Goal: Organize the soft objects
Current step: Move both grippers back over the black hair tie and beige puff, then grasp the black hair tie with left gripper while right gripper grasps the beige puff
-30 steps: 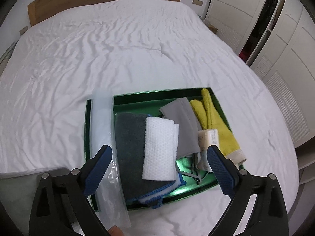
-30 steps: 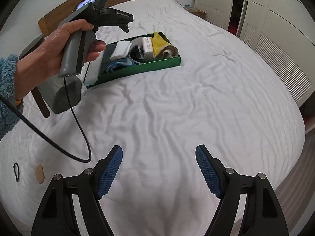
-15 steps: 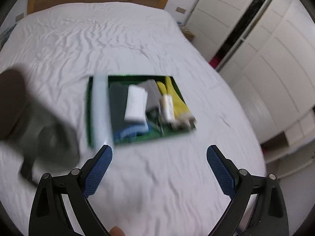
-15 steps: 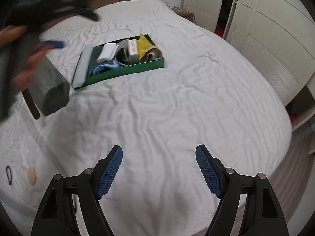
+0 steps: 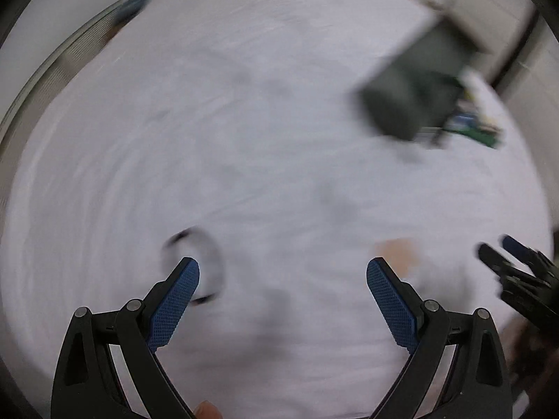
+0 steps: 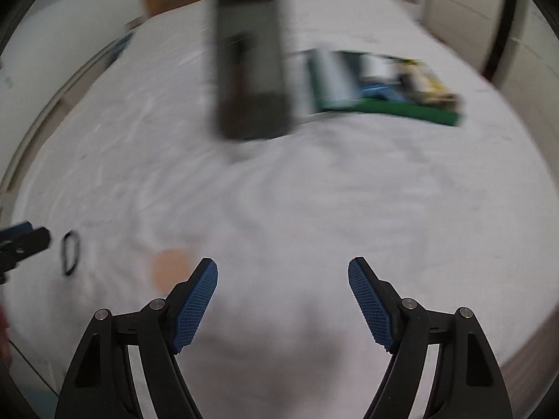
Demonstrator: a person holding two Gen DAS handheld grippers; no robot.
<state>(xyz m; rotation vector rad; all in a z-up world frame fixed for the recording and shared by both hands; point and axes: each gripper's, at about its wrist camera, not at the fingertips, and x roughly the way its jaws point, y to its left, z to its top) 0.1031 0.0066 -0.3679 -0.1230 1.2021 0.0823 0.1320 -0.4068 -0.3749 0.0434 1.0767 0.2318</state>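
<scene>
Left gripper (image 5: 283, 300): jaws held wide, nothing between them, above the white bed (image 5: 244, 139). Right gripper (image 6: 283, 300): likewise wide and empty. Green box (image 6: 384, 104) of folded cloths is seen far off on the bed; black hair tie (image 5: 195, 269) and beige pad (image 6: 171, 265) lie near the jaws.

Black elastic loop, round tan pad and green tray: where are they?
Black elastic loop (image 6: 70, 253): right wrist view, its band.
Round tan pad (image 6: 171, 269): right wrist view, its middle.
Green tray (image 6: 401, 111): right wrist view, front wall.
</scene>
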